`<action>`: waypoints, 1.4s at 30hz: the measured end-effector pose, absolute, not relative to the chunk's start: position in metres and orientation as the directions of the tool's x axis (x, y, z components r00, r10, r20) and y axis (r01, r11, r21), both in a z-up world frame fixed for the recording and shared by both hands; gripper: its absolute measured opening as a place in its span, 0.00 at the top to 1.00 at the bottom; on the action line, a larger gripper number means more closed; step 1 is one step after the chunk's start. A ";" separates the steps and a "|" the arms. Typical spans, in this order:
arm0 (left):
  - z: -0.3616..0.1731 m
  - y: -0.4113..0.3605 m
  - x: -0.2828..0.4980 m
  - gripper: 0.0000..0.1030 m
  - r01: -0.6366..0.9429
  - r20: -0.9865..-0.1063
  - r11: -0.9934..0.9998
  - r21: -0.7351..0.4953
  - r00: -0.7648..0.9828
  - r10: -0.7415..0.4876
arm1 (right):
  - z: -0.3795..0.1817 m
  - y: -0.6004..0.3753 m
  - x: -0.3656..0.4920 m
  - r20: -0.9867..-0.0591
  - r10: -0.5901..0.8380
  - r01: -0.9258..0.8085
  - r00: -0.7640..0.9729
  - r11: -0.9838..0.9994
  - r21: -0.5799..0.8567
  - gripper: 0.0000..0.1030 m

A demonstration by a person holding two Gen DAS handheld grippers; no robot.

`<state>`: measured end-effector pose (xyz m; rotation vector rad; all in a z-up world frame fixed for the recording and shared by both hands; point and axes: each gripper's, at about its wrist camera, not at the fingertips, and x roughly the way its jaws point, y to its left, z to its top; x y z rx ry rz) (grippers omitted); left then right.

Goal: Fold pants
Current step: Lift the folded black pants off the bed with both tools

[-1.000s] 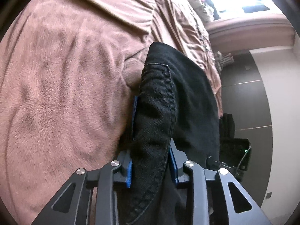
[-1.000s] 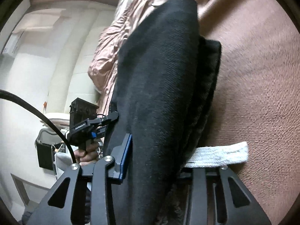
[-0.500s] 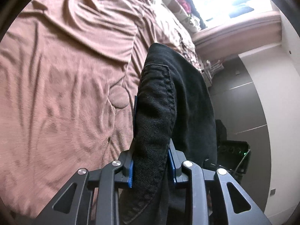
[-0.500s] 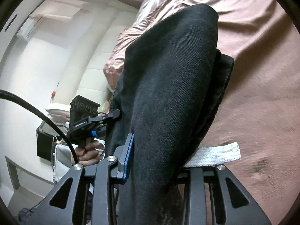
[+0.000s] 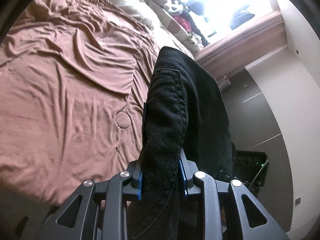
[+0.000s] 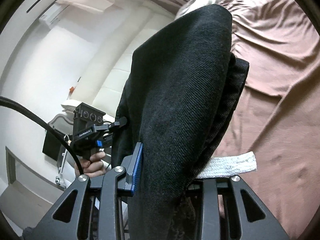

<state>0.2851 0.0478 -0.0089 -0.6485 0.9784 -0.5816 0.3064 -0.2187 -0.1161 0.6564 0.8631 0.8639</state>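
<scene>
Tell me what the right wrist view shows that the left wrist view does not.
Only the right wrist view shows the left gripper from outside, with the hand on its handle, a white woven strip beside the fabric, and a pale padded wall.

Only the left wrist view shows the bright window, the things piled before it, and a stitched seam on the cloth.

Both show the black pants clamped between blue-padded fingers above the brown bedspread; the right gripper is shut on them too.
</scene>
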 end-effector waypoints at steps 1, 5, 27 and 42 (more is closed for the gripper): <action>0.000 0.051 0.278 0.72 0.159 -0.558 0.678 -0.718 0.450 -0.697 | -0.110 -0.214 0.302 -0.370 0.855 -0.383 0.364 0.500 0.777 0.71; 0.024 0.064 0.261 0.72 0.160 -0.555 0.685 -0.711 0.470 -0.686 | -0.100 -0.207 0.298 -0.354 0.863 -0.401 0.361 0.486 0.777 0.71; 0.061 0.185 0.247 0.74 0.148 -0.518 0.710 -0.688 0.584 -0.624 | -0.092 -0.097 0.315 -0.347 0.881 -0.510 0.320 0.469 0.721 0.71; 0.028 0.290 0.294 0.74 0.072 -0.515 0.692 -0.718 0.614 -0.598 | -0.117 0.011 0.387 -0.371 0.888 -0.523 0.273 0.461 0.717 0.71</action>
